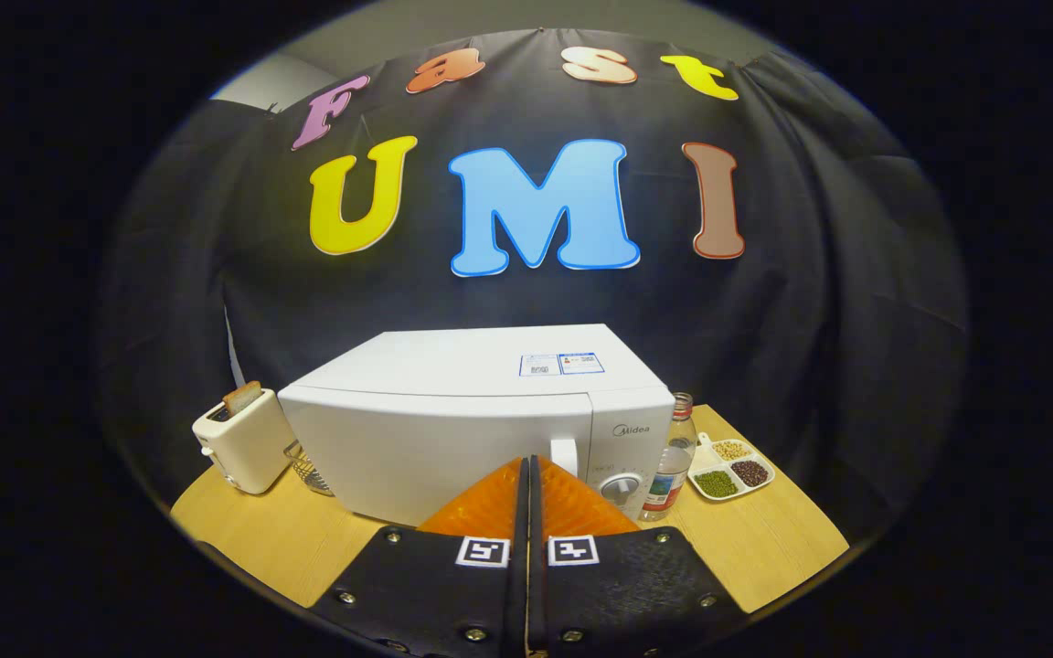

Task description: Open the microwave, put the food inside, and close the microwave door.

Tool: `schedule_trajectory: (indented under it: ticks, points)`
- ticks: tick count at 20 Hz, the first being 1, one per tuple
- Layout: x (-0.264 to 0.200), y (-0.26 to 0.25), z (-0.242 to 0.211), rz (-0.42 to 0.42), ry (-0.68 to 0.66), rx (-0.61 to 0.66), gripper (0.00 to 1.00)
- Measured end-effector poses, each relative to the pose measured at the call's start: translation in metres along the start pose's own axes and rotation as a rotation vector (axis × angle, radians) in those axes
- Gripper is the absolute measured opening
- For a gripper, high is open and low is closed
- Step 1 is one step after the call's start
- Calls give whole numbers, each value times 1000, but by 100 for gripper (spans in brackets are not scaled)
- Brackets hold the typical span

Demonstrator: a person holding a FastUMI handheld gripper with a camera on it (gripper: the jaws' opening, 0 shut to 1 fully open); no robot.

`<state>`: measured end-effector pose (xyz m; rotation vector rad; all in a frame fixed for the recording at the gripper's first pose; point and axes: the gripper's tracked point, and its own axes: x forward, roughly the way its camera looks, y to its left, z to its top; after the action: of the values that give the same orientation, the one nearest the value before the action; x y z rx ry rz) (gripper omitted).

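Gripper (527,466): fingers pressed together, nothing between them, tips pointing at the door handle (564,455) | microwave (453,429): just ahead, white, door closed, on wooden table (764,548) | toaster (243,443) with a slice of bread (241,397): at its left | bottle (673,461) and divided dish of beans (731,468): at its right

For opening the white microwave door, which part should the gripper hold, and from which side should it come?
Probably the white vertical handle at the right edge of the white microwave's door, beside the control panel. It stands out from the closed door, so come from the front with the fingers on either side of it. The gripper is shut now, holding nothing, so open it first.
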<state>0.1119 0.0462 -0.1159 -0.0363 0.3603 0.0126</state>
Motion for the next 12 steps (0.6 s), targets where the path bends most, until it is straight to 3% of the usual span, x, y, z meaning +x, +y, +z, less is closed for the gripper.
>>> schedule_trajectory:
  ticks: [7,9,11,12]
  points:
    - [-68,-12,26,-43,-107,-28,1]
    - [-89,-13,35,-49,-143,-24,6]
    - [-107,-11,40,-49,-169,-20,28]
    - [-116,-12,43,-60,-183,-19,52]
